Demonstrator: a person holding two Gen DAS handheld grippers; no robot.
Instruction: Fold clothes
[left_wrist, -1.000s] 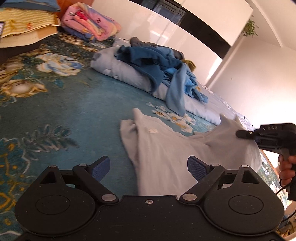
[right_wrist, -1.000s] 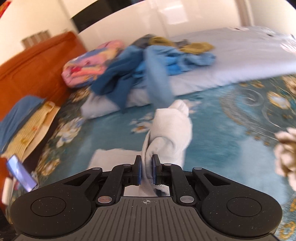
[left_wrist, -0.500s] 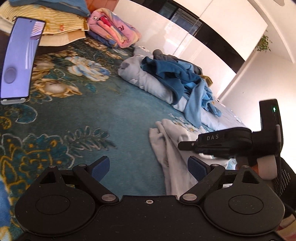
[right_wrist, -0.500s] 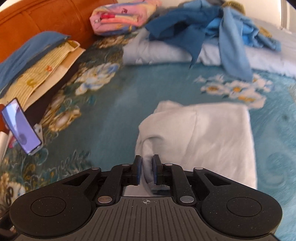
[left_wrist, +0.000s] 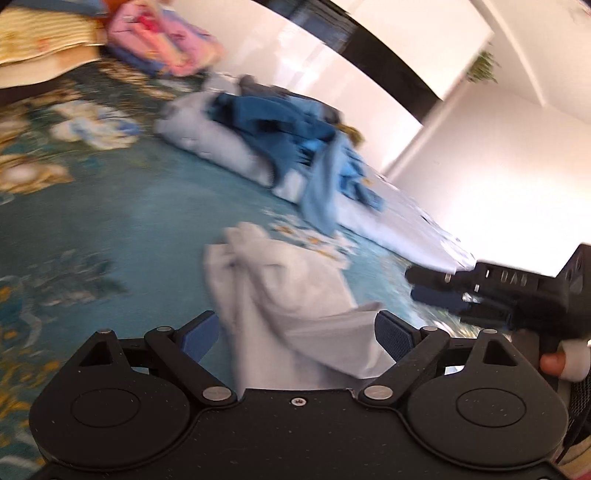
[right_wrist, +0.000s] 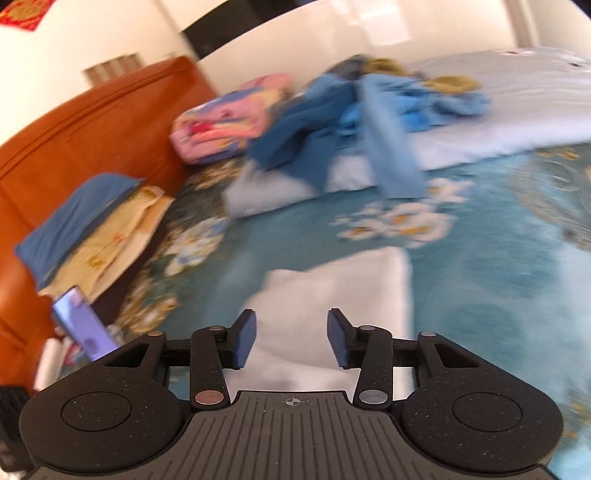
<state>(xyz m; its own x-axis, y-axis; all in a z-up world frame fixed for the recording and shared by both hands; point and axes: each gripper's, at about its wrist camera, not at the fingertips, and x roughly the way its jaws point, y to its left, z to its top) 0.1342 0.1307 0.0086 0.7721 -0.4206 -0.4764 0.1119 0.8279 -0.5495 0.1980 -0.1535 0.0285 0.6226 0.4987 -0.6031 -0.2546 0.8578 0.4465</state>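
Nearest the right wrist camera, the right gripper (right_wrist: 291, 338) has just let go: a second ago its blue pads were pinched on a raised fold of the pale grey garment (right_wrist: 332, 295), half a second ago they were still clamped as the fold came down across the body of the cloth, and now the jaws are opening, with the fabric lying loose below and between them and neither pad pressing on it. That reads as one fold laid and released, so the garment is now a rough, doubled rectangle on the teal floral bedspread (right_wrist: 498, 266), though the left wrist view shows its far end still bunched and rumpled, so more folding or smoothing probably remains. The left gripper (left_wrist: 297, 338) is spread wide and empty, hanging just over the near edge of the same garment (left_wrist: 280, 288) without gripping it; it has not changed its opening over the last second. In that view the right gripper (left_wrist: 436, 286) sits off to the right, clear of the cloth, a fingertip showing on its handle. Farther off lies the heap of blue clothes (right_wrist: 354, 114) on a pale folded duvet (right_wrist: 517, 110), still unfolded, and beyond that a pink patterned bundle (right_wrist: 225, 122) against the orange headboard (right_wrist: 74, 140).
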